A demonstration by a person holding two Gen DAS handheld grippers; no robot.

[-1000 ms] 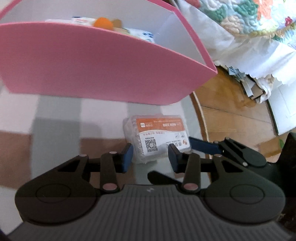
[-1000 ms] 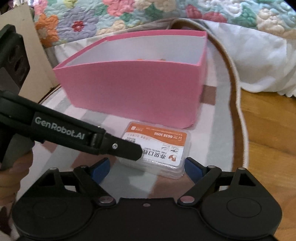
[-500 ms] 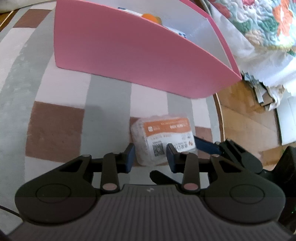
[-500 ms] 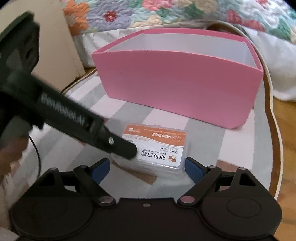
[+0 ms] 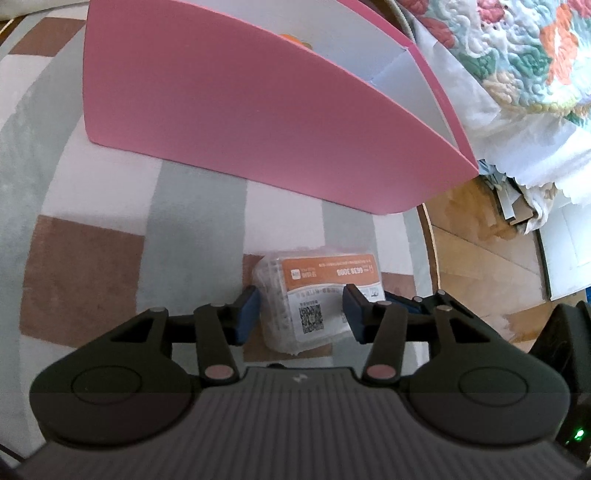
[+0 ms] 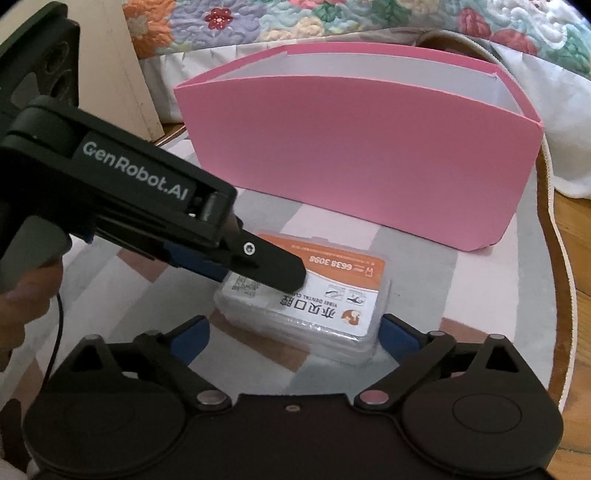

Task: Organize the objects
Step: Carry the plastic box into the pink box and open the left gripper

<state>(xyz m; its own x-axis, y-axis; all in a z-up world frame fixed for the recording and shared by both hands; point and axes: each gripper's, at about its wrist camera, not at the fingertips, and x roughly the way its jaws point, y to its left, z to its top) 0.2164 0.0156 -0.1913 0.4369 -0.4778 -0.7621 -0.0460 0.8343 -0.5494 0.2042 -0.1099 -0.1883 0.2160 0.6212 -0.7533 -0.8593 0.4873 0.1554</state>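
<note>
A clear plastic case with an orange and white label (image 5: pixel 325 295) (image 6: pixel 314 299) lies flat on the checked rug in front of a tall pink bin (image 5: pixel 240 122) (image 6: pixel 369 162). My left gripper (image 5: pixel 300 314) straddles one end of the case and its jaws are opening; in the right wrist view one of its fingers (image 6: pixel 273 266) lies over the label. My right gripper (image 6: pixel 297 336) stands wide, still opening, with the case's near side between its blue pads, which stand just clear of it. An orange item (image 5: pixel 291 37) shows inside the bin.
The round rug (image 5: pixel 92 288) ends at a wooden floor (image 5: pixel 480 258) on the right. A bed with a floral quilt (image 6: pixel 295 22) and white skirt stands behind the bin. A hand (image 6: pixel 22 295) holds the left gripper's handle, with a cable below.
Both pairs of jaws have spread wider around the case. Both cameras have shifted sideways, so the pink bin sits further right in each view. The case has stayed on the rug.
</note>
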